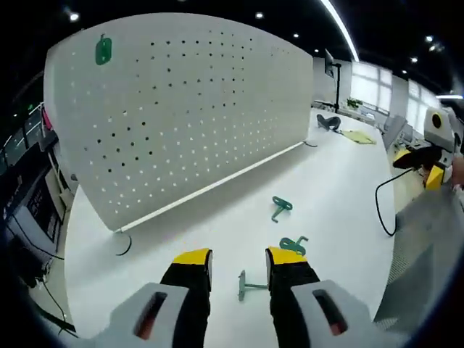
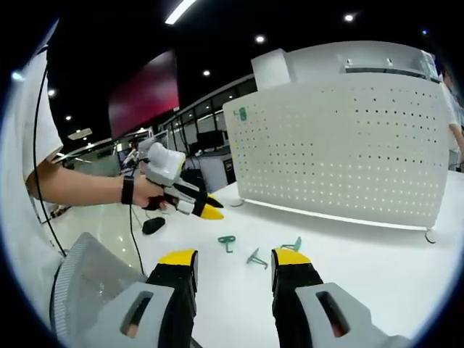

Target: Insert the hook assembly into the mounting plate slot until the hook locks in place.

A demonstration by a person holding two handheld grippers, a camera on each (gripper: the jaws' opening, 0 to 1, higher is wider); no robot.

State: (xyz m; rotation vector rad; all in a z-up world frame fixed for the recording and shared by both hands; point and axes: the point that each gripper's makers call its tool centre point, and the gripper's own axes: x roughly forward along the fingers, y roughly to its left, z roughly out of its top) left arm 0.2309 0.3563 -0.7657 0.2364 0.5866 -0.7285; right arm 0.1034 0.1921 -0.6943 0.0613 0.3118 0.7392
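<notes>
A white perforated mounting plate (image 1: 188, 109) (image 2: 348, 145) stands upright on the white table. One green hook (image 1: 104, 51) (image 2: 241, 114) hangs near its upper corner. Three loose green hooks lie on the table: one (image 1: 281, 207) nearer the plate, one (image 1: 293, 244) by my left gripper's right jaw, one (image 1: 250, 285) low between its jaws. The right gripper view has them too (image 2: 228, 240) (image 2: 255, 258) (image 2: 293, 245). My left gripper (image 1: 239, 259) is open above the table, holding nothing. A hand holds it at the left in the right gripper view (image 2: 210, 206). My right gripper (image 2: 233, 257) is open and empty.
A black cable (image 1: 380, 206) runs over the table's right edge beside a grey chair back (image 1: 428, 239) (image 2: 94, 283). A small black object (image 2: 153, 225) lies on the table's left part. A white and yellow device (image 1: 435, 138) shows far right. Desks and monitors stand behind.
</notes>
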